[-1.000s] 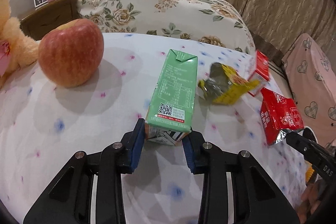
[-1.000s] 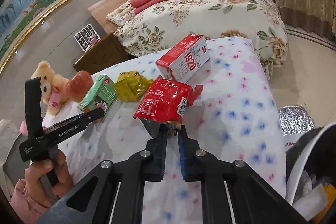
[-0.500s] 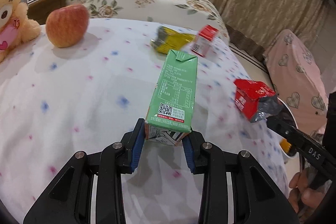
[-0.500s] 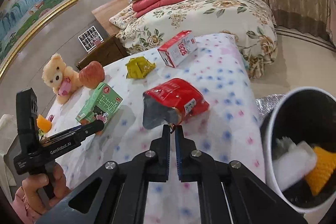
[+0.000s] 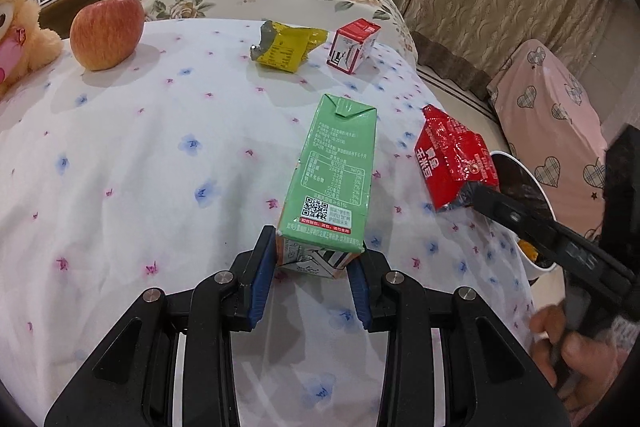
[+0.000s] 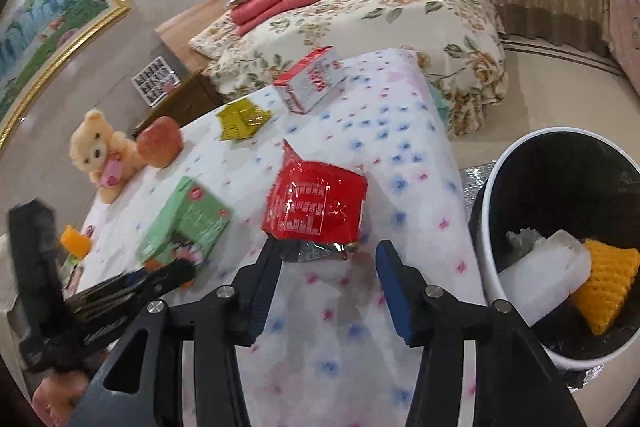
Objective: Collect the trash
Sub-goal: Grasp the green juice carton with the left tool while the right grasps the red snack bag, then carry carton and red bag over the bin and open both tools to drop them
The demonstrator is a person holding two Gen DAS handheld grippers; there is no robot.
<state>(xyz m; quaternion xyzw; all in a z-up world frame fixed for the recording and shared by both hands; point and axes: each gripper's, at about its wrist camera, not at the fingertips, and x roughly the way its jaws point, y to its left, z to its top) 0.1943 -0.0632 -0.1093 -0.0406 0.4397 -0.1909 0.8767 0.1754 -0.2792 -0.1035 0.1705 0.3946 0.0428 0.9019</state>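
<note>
My left gripper [image 5: 316,263] is shut on the bottom end of a green drink carton [image 5: 336,179], which it holds above the flowered tablecloth [image 5: 140,163]. The carton [image 6: 184,223] also shows at the left of the right wrist view. My right gripper [image 6: 328,259] is opening; a red snack bag [image 6: 316,207] hangs with its silver end beside the left finger, and the pads no longer press it. The bag [image 5: 452,155] sits near the table's right edge, next to a white trash bin [image 6: 486,227] that holds a white block and a yellow piece.
A yellow wrapper [image 5: 288,47] and a red-and-white carton [image 5: 354,45] lie at the far side of the table. An apple [image 5: 106,31] and a teddy bear [image 5: 16,19] sit far left. A floral bed [image 6: 380,15] stands behind, and a pink heart-print cover [image 5: 548,107] to the right.
The right jaws went from shut on the red bag to wide apart. Both grippers moved toward the table's right edge and the bin, the left one carrying the green carton.
</note>
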